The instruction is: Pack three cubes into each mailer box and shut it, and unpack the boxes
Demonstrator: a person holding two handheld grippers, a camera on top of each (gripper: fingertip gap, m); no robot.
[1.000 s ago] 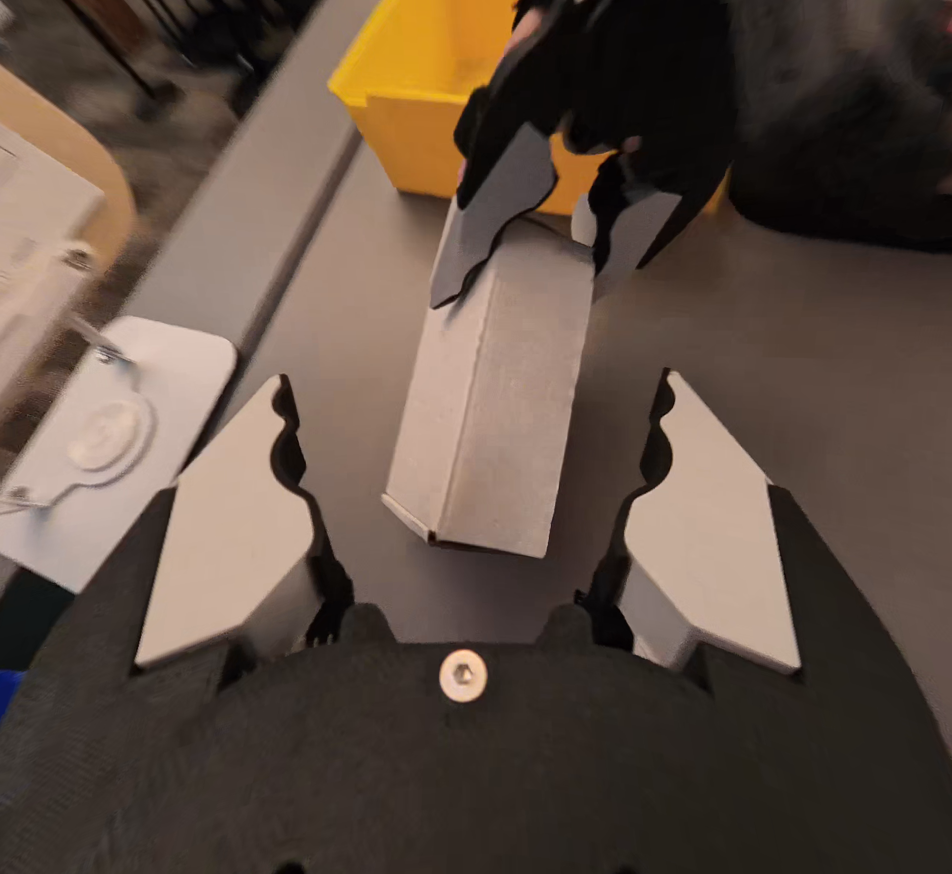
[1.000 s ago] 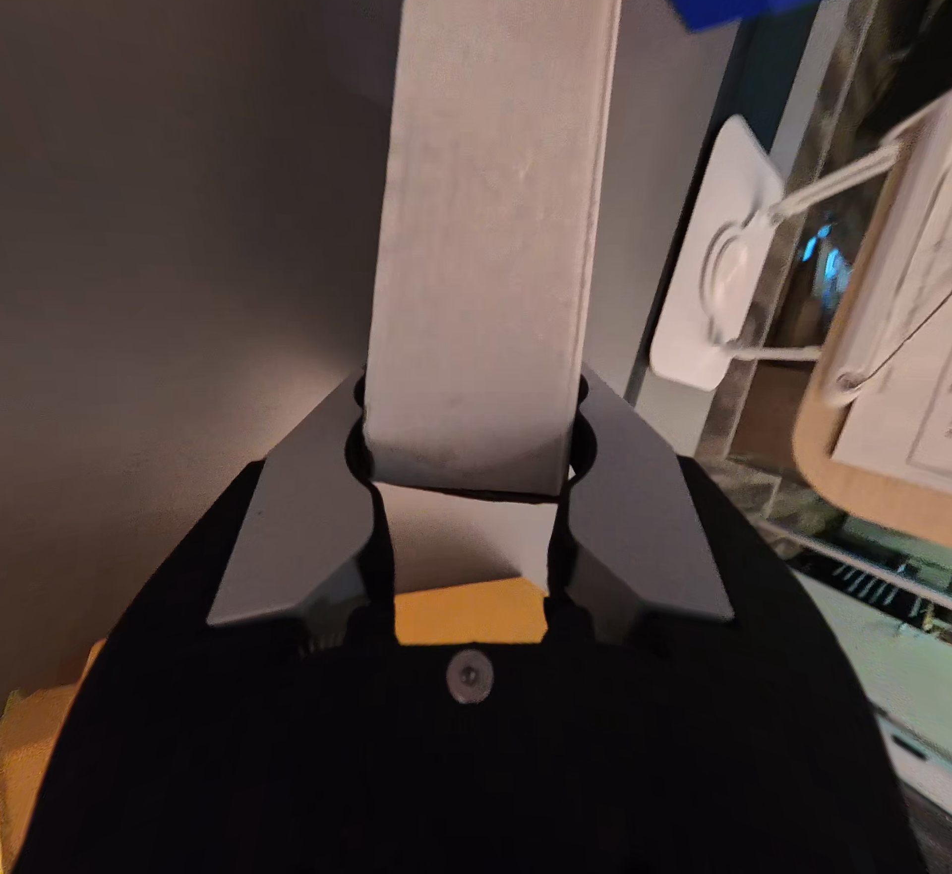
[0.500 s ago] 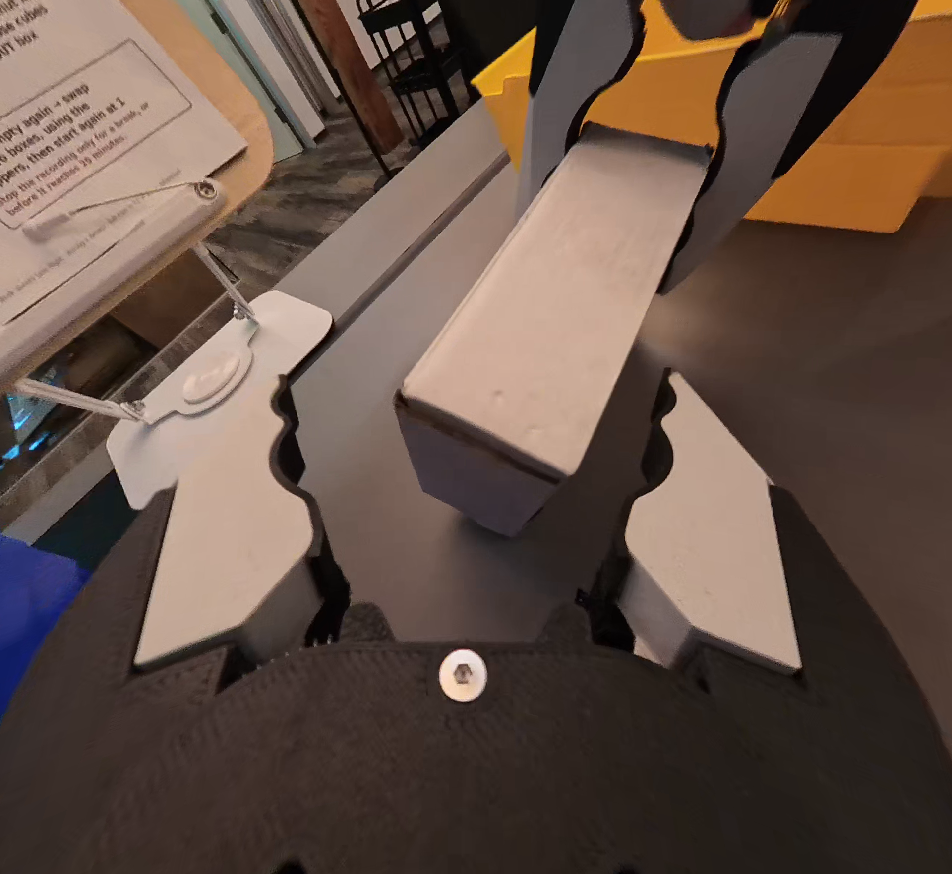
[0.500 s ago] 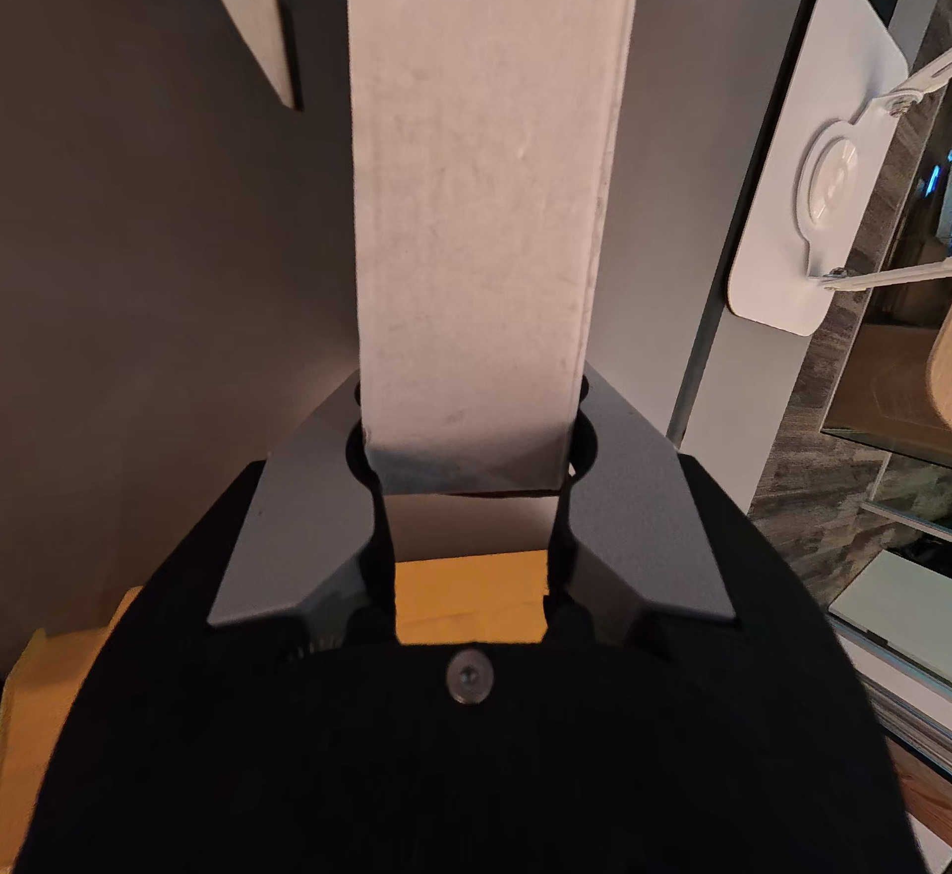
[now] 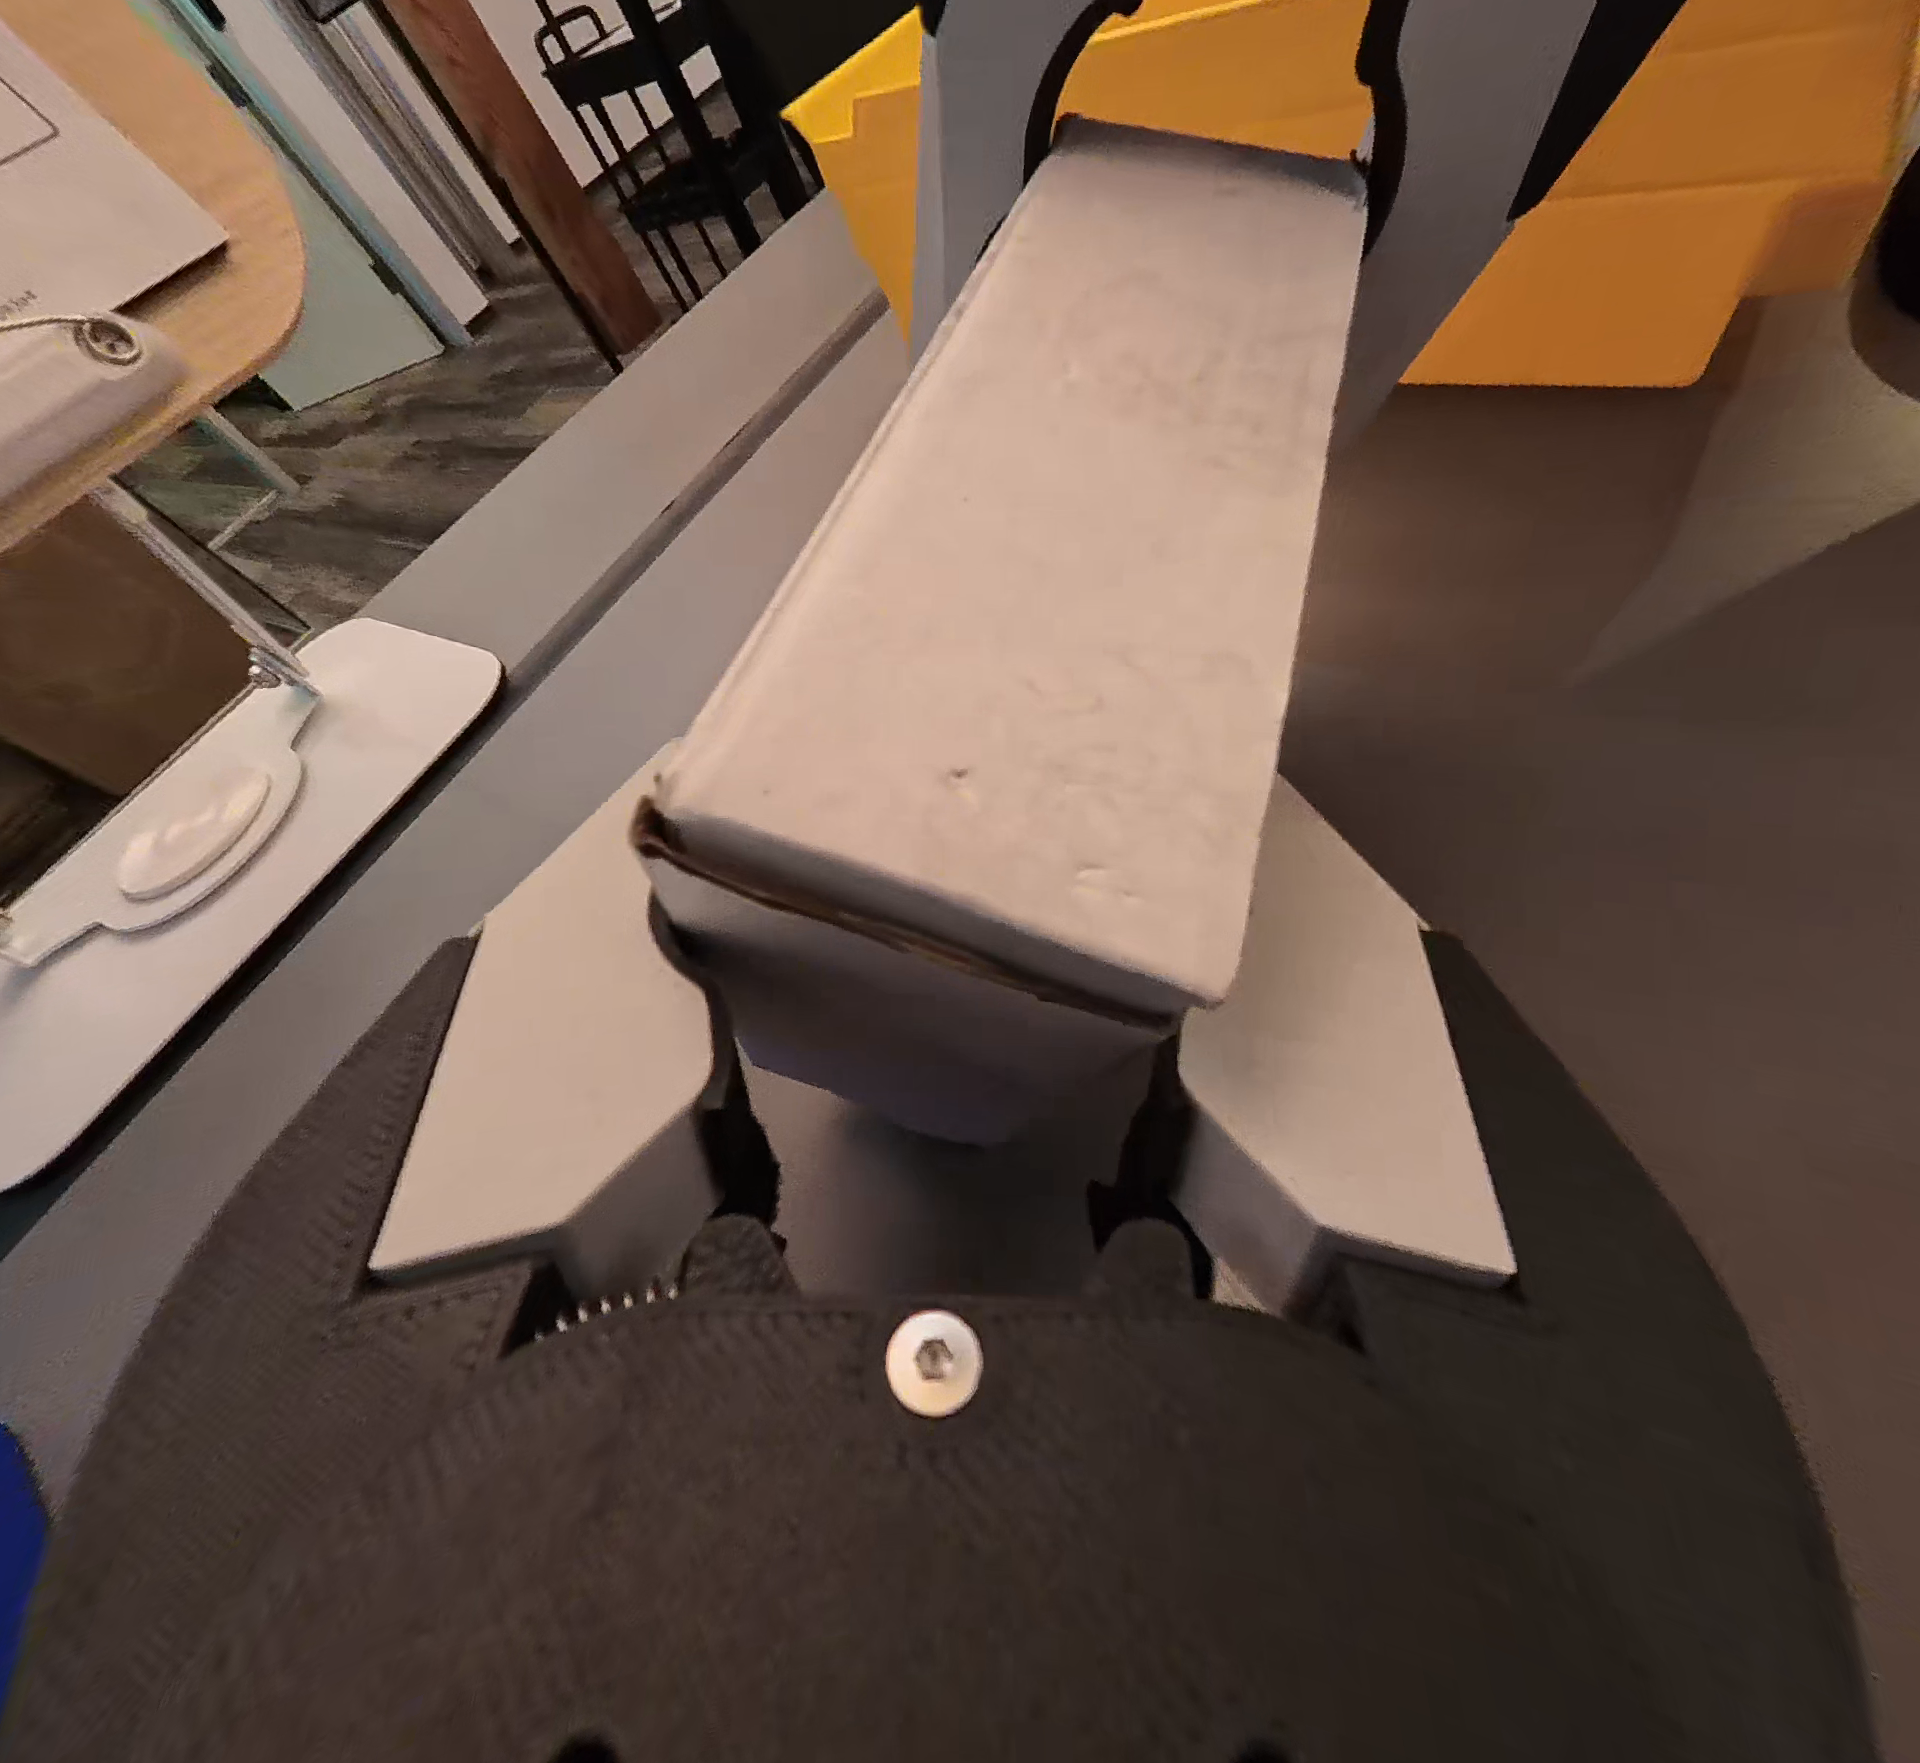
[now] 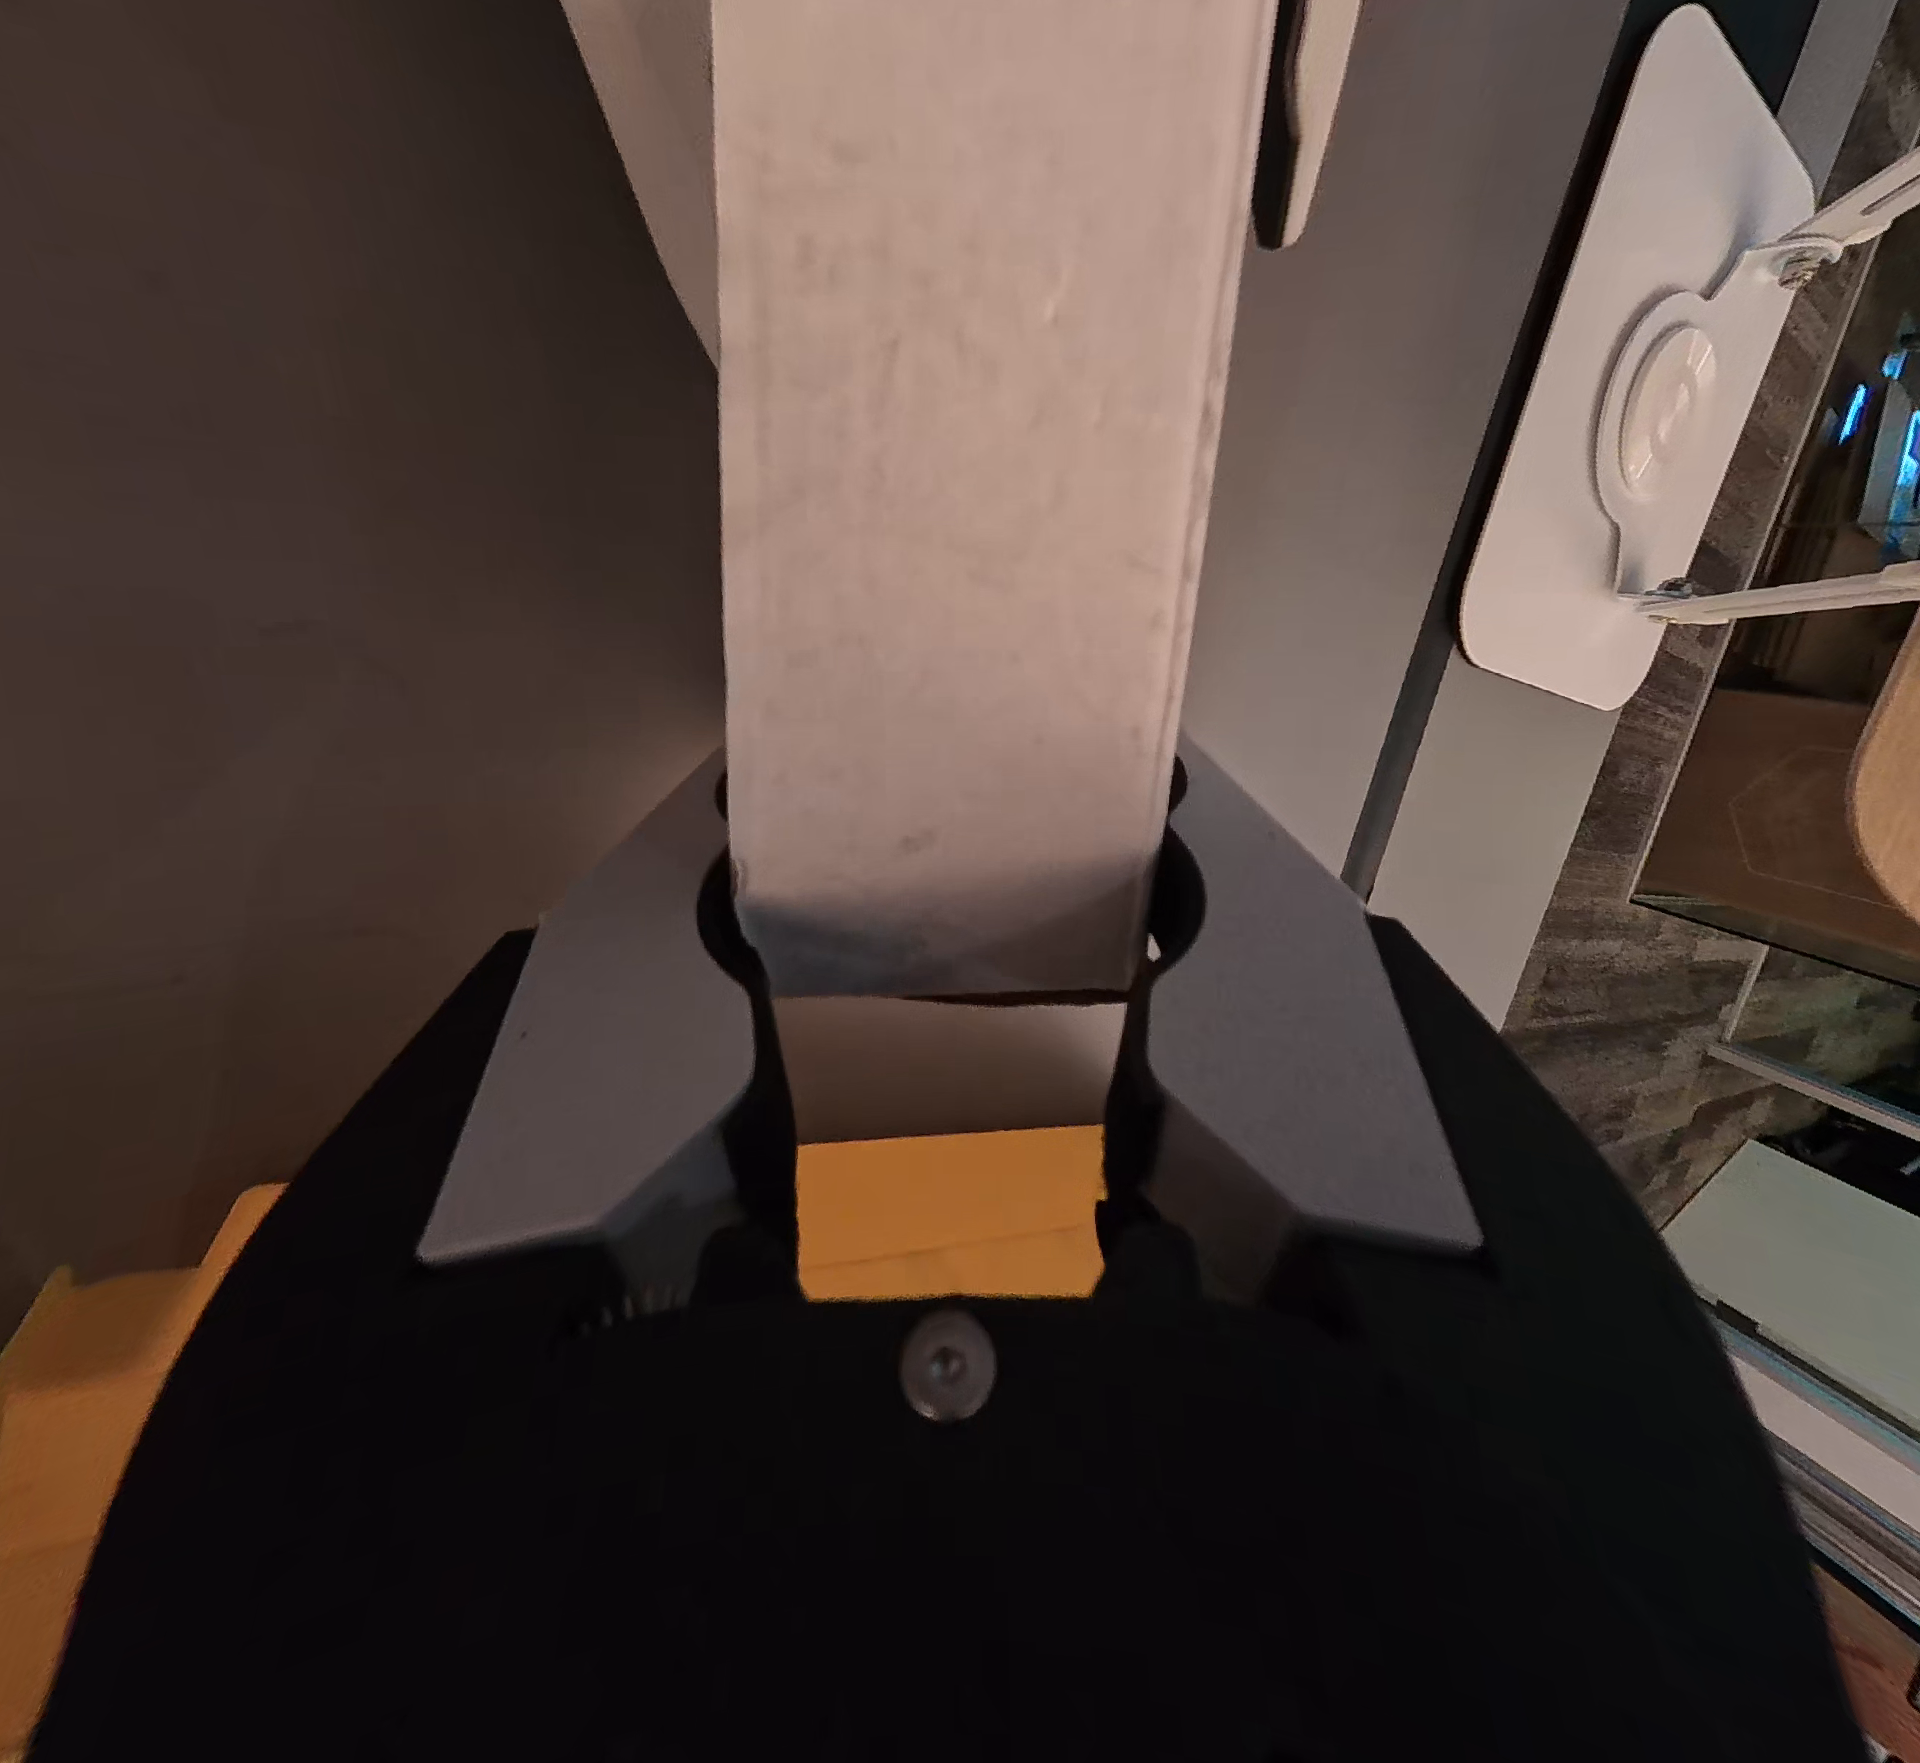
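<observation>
A long white mailer box (image 5: 1039, 570) is closed and held in the air between both grippers, above the grey table (image 5: 1610, 830). My right gripper (image 5: 1195, 144) is shut on its far end. In the right wrist view the right gripper (image 6: 951, 778) clamps the box (image 6: 966, 414) on both sides. My left gripper (image 5: 945, 934) has its fingers against the sides of the near end. The left fingers (image 6: 1283, 155) show at the far end of the box in the right wrist view. No cubes are in view.
A yellow bin (image 5: 1558, 238) stands on the table behind the box and shows under the right gripper (image 6: 935, 1204). A white stand base (image 5: 260, 778) sits at the table's left edge, and also shows in the right wrist view (image 6: 1621, 363). A clipboard (image 5: 125, 186) stands above it. Spacing between my two grippers at the tips: around 7 cm. About 20 cm separates my right fingertips from the clipboard (image 5: 125, 186).
The right gripper lifted the box off the table and brought it toward the left gripper. The left jaws, open before, have closed in on the box's near end.
</observation>
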